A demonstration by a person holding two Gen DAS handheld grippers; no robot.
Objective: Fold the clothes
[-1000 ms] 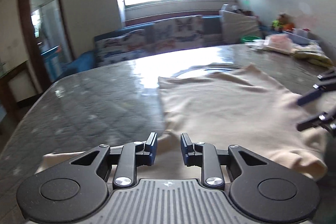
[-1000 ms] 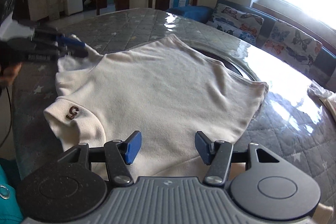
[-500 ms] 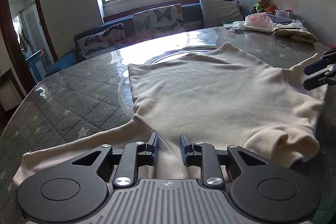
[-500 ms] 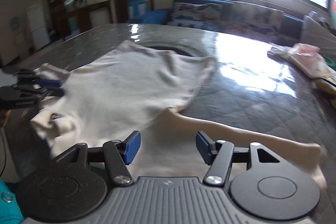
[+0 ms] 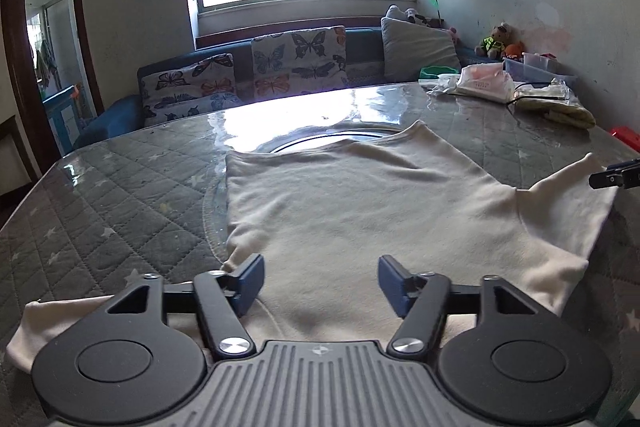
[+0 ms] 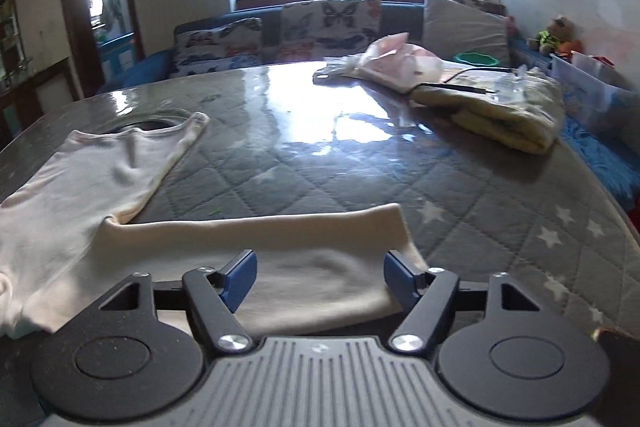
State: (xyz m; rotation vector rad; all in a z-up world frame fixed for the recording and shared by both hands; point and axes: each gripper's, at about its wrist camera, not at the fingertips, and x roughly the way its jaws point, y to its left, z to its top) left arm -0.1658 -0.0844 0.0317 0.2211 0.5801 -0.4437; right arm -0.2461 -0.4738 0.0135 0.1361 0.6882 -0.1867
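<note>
A cream shirt (image 5: 360,211) of soft matt knit cloth lay on a quilted grey table cover (image 5: 120,211) under glossy clear plastic, glare at twelve o'clock.

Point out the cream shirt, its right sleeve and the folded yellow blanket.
cream shirt (image 5: 360,203), left wrist view, middle of the body panel.
right sleeve (image 6: 280,243), right wrist view, middle of the sleeve lying flat.
folded yellow blanket (image 6: 508,107), right wrist view, top face of the fold.

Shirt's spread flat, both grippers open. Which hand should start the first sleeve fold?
Right, probably. The right gripper is open directly over the flat right sleeve, which lies between its fingers. The left gripper is open over the shirt body, with the left sleeve off to its side.
</note>
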